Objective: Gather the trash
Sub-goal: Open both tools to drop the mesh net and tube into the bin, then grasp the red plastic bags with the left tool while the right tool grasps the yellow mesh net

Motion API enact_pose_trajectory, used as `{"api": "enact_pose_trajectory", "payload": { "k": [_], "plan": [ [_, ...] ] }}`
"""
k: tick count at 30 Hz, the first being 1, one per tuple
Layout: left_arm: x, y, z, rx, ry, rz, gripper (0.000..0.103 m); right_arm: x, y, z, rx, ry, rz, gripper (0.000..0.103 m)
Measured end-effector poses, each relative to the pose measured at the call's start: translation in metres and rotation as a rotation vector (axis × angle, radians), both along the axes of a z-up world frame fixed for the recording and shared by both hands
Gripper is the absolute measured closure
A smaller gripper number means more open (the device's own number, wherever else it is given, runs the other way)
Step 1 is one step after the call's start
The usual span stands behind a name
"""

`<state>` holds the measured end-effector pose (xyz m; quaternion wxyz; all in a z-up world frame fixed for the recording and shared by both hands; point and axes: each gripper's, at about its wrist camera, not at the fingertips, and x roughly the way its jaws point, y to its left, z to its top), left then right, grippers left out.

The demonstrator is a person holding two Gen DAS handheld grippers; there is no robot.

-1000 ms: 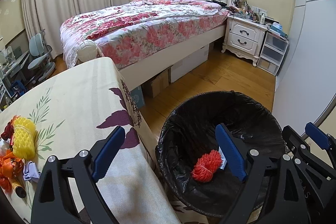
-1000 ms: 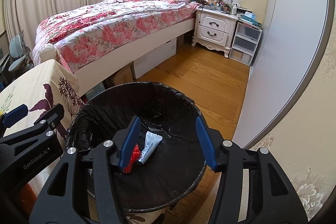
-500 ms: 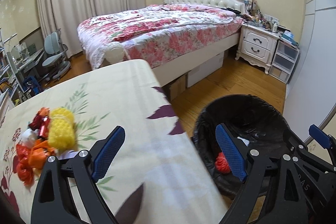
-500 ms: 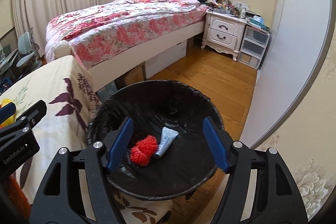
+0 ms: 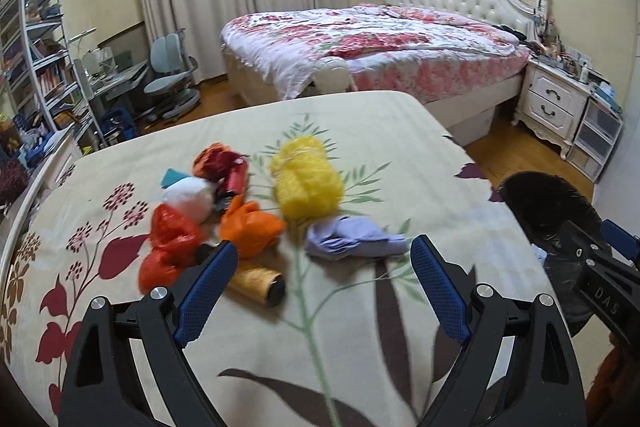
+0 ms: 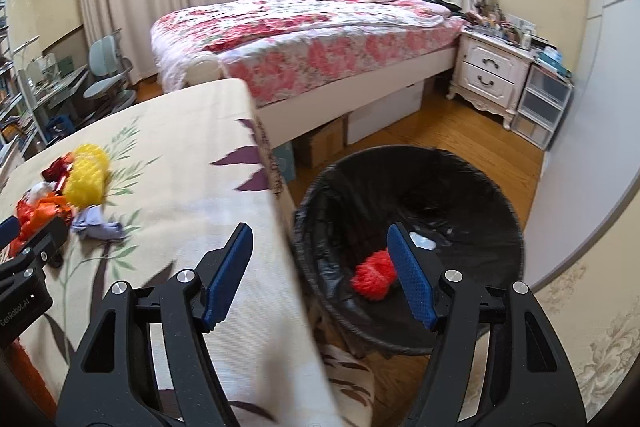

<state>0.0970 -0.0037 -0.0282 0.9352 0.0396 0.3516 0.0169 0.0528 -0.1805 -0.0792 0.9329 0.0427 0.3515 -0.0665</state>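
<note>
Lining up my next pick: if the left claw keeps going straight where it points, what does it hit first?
Probably the crumpled lilac tissue, lying roughly centred ahead of the open left claw on the floral tablecloth. The gold tube sits nearer its left finger. Depth is uncertain.

Both hand-held grippers off bin, now twd table trash pile; right jaws wider, empty.

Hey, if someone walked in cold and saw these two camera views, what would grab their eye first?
Probably the bright heap of trash on the floral tablecloth: a yellow mesh ball, orange plastic bags and a crumpled lilac wrapper, just ahead of the open left hand-held gripper. Next, the black-lined trash bin on the floor beside the table, holding a red mesh ball.
</note>
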Motion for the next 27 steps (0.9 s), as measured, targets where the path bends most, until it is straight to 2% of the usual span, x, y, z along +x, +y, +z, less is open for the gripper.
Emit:
{"api": "enact_pose_trajectory", "payload": {
  "k": [10, 18, 20, 22, 24, 25, 27],
  "plan": [
    [-0.011, 0.089, -0.009, 0.008, 0.014, 0.173, 0.015, 0.006, 0.060, 0.001, -0.007, 0.013, 0.132, 0.035],
    [0.001, 0.118, -0.020, -0.004, 0.056, 0.211, 0.016, 0.010, 0.098, 0.000, -0.037, 0.025, 0.201, 0.035],
    [0.005, 0.121, -0.022, -0.016, 0.075, 0.202, 0.021, 0.012, 0.105, 0.000, -0.039, 0.027, 0.213, 0.035],
    [0.009, 0.122, -0.025, -0.022, 0.098, 0.185, 0.033, 0.014, 0.110, 0.001, -0.042, 0.027, 0.225, 0.035],
    [0.012, 0.121, -0.028, -0.026, 0.113, 0.167, 0.040, 0.016, 0.116, 0.003, -0.044, 0.023, 0.235, 0.035],
    [0.013, 0.121, -0.029, -0.033, 0.123, 0.157, 0.049, 0.017, 0.119, 0.004, -0.044, 0.020, 0.241, 0.035],
    [0.015, 0.124, -0.033, -0.047, 0.145, 0.140, 0.059, 0.021, 0.126, 0.008, -0.045, 0.014, 0.254, 0.035]
  ]
}}
